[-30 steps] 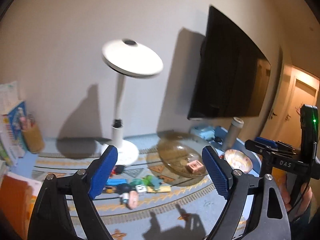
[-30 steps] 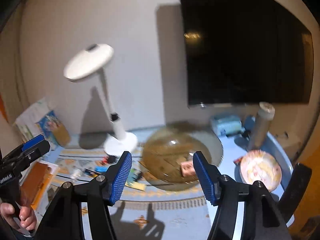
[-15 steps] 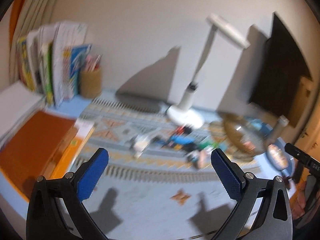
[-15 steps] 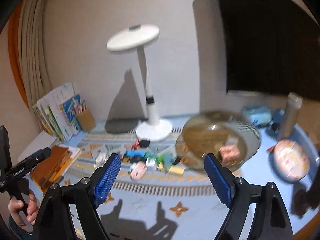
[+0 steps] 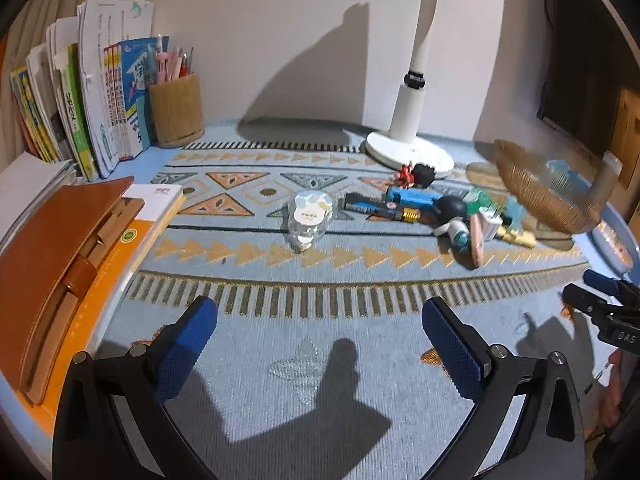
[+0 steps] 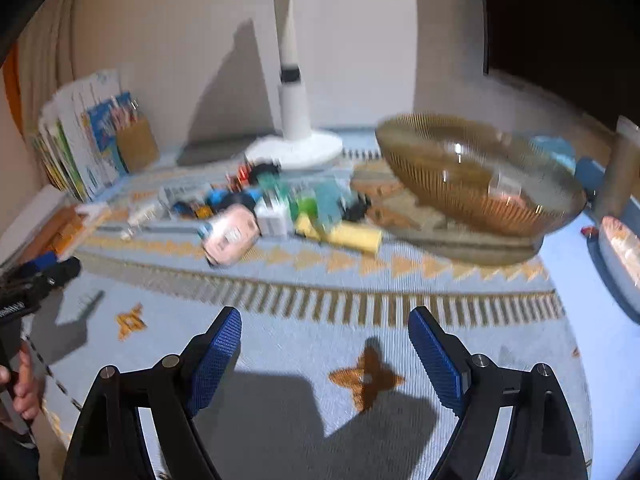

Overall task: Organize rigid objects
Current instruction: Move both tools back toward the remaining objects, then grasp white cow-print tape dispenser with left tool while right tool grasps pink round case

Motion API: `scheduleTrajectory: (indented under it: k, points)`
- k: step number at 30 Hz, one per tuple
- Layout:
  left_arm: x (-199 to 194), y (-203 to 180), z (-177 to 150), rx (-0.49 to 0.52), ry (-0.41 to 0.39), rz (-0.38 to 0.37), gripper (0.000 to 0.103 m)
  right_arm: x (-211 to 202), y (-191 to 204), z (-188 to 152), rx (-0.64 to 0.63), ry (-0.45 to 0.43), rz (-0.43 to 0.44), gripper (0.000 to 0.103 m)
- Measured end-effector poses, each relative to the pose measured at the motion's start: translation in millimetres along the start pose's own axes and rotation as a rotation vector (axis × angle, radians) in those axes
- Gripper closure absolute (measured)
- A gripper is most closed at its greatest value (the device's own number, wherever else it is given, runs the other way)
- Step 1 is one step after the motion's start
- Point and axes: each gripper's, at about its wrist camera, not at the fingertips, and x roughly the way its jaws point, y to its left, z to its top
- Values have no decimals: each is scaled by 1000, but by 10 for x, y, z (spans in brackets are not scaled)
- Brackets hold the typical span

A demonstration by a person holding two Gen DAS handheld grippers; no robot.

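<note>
A row of small rigid items lies across the patterned blue mat [image 5: 304,360]: a clear jar with a printed lid [image 5: 308,218], a blue train-shaped toy [image 5: 412,197], a dark battery-like stick [image 5: 376,209], a black and white figure [image 5: 452,216] and a pink block [image 6: 230,234]. An amber glass bowl [image 6: 480,176] stands at the right and holds a pink block. My left gripper [image 5: 320,350] is open and empty over the mat's near part. My right gripper [image 6: 325,354] is open and empty, also near the front; it shows at the left wrist view's right edge [image 5: 604,304].
A white desk lamp [image 5: 408,144] stands behind the items. Books [image 5: 84,96] and a pen holder [image 5: 176,112] stand at the back left. An orange notebook stack [image 5: 68,264] lies at the left. A patterned plate [image 6: 620,248] lies at the far right.
Both grippers have tilted down and moved left, from facing the wall, lamp and screen to looking down at the mat and the row of items. Both stayed open.
</note>
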Motion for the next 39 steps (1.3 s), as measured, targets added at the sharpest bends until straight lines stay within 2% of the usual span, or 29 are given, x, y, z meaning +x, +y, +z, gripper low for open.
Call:
scheduleTrajectory:
  k: [5,11,14,16,20,23,24,27,31,35,38,39]
  points:
    - [41,47,0,-27,21,-9,1,97,15,10,-12,48,12,17]
    - [64,11,4,-6,31,-27,1,79,-31,12,9,36,19,16]
    - [57,38,32,-8,37,-61,1,61,-57,20,26,34,19,16]
    - [43,85,78,-8,34,-60,1,65,-90,44,46,54,22,16]
    - [72,230,301,-14,37,-48,1,85,-131,182,129,118,115,16]
    - [271,274,491,2,72,-48,1,155,-22,363,155,157,168,17]
    - [348,279,523,11,85,-44,1,203,40,425,153,172,189,19]
    - [619,276,597,32,132,-46,1,377,228,530,135,220,233,35]
    - [929,240,634,56,178,-52,1,614,442,581,109,260,224,37]
    - [1153,258,667,51,227,-55,2,844,485,647,159,299,260,37]
    - [1229,261,708,52,243,-76,6,997,495,681,197,309,265,42]
    - [1242,245,717,58,243,-78,12,1015,515,707,186,291,246,48]
